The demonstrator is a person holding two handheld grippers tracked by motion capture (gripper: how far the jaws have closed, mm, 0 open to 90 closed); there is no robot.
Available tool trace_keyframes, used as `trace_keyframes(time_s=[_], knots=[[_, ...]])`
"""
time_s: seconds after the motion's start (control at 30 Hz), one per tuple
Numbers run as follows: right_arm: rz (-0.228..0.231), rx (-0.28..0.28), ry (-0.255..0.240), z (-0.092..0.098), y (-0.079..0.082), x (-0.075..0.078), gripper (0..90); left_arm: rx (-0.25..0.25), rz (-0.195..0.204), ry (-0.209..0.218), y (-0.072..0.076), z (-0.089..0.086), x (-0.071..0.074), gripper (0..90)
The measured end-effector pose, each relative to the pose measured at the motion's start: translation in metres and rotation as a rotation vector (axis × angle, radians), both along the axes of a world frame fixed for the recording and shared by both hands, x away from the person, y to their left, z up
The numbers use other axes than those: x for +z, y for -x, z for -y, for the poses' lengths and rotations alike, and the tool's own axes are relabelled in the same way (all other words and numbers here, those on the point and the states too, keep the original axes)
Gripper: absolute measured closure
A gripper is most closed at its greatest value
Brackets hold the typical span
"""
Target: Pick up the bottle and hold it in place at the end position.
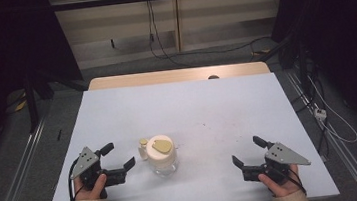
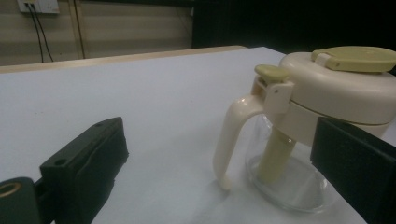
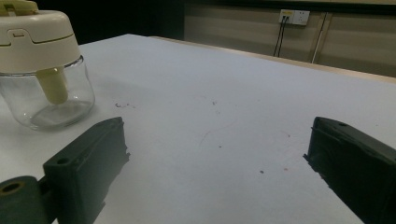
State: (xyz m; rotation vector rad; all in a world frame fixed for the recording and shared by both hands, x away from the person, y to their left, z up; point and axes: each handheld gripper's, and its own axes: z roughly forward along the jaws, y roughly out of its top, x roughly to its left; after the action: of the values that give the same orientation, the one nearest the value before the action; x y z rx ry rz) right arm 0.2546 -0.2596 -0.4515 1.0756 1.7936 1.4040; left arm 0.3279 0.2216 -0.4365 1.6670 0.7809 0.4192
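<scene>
A small glass jug (image 1: 161,155) with a cream lid, a cream handle and a yellow-green flap stands near the table's front middle. Its handle points left, toward my left gripper (image 1: 120,156), which rests open on the table just left of it. Seen from the left gripper view, the jug (image 2: 322,116) is close ahead on the right, and its handle (image 2: 232,140) lies between the spread jaws without touching them. My right gripper (image 1: 248,151) is open at the front right, apart from the jug. From the right gripper view the jug (image 3: 44,70) stands off to the far left.
The white table top (image 1: 207,107) has a wooden strip along its far edge. A few faint marks (image 3: 212,133) dot the surface ahead of the right gripper. Dark floor, rails and cables surround the table.
</scene>
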Motion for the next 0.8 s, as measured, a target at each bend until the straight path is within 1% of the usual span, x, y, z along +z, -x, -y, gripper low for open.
trace_keyframes(time_s=[0.17,0.33,0.37,0.4,0.43,0.5,0.57,0.63,0.77,0.8], knots=[[0.004,-0.001,0.002,-0.001,0.0,0.0,4.1,-0.007,0.001,-0.002,0.001,0.003,0.0,3.3],[0.003,-0.002,0.006,0.0,0.0,0.001,4.5,-0.027,0.007,0.003,0.003,0.009,0.002,3.2],[0.004,-0.004,0.005,0.0,0.0,0.001,4.6,-0.036,0.008,0.008,0.004,0.011,0.003,3.2],[0.003,-0.005,0.004,0.0,0.0,0.001,4.6,-0.045,0.007,0.004,0.004,0.012,0.004,3.0],[0.002,-0.006,0.005,0.0,0.0,0.001,4.6,-0.051,0.003,0.013,0.005,0.014,0.004,2.8],[0.002,-0.006,0.006,0.0,0.0,0.001,4.6,-0.068,0.01,0.019,0.007,0.016,0.006,3.1],[0.004,-0.005,0.007,-0.001,0.0,0.001,4.7,-0.08,0.022,0.01,0.009,0.018,0.007,3.2],[0.004,-0.005,0.009,-0.001,0.0,0.001,4.8,-0.106,0.032,0.001,0.01,0.021,0.008,3.2],[0.003,-0.004,0.007,-0.001,0.0,0.001,4.8,-0.135,0.018,-0.011,0.013,0.027,0.008,3.6],[0.004,-0.003,0.006,-0.001,0.0,0.001,4.8,-0.143,0.014,-0.009,0.014,0.028,0.008,3.9]])
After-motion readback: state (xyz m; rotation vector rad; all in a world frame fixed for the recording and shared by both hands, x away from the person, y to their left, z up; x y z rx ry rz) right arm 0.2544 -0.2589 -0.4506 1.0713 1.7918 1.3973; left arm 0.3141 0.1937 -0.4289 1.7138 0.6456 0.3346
